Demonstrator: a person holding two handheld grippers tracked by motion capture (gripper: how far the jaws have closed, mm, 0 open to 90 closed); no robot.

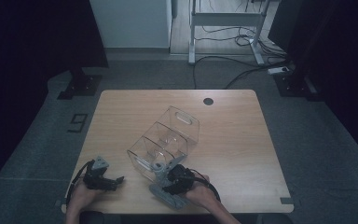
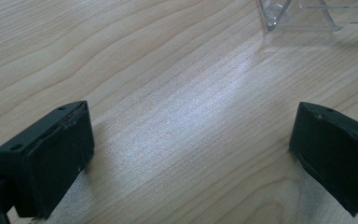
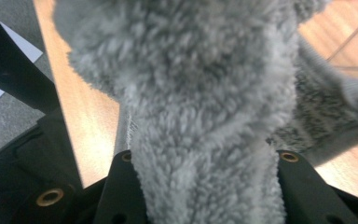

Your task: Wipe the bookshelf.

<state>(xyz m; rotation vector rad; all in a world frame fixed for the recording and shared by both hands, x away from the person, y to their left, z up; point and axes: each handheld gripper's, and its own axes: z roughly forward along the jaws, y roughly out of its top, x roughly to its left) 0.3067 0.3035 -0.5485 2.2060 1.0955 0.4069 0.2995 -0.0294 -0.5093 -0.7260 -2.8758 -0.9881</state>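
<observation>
on a light wooden table (image 1: 233,140) a clear plastic organizer (image 1: 165,140) with several compartments lies diagonally near the middle, one end toward the person and the handle cut-out end pointing away. the right gripper (image 1: 175,182) sits at the near edge of the table, just in front of the organizer's near end, held in the person's right hand (image 1: 203,193). in the right gripper view its two black jaws pinch a fuzzy grey cloth item (image 3: 191,102), which bulges thickly between them and spreads upward; it looks like a sock or slipper, though up this close its exact kind is hard to tell. in the high view the same grey item (image 1: 168,193) lies under and around the right gripper, touching the table near the front edge, with a pale bit of it up against the organizer's near wall. the left gripper (image 1: 103,179) rests well apart to the left, near the front left part of the table, in the person's left hand (image 1: 79,198). in the left gripper view its jaws are spread wide with bare wood between them, nothing held, and a corner of the organizer (image 2: 303,16) shows at the top right.
</observation>
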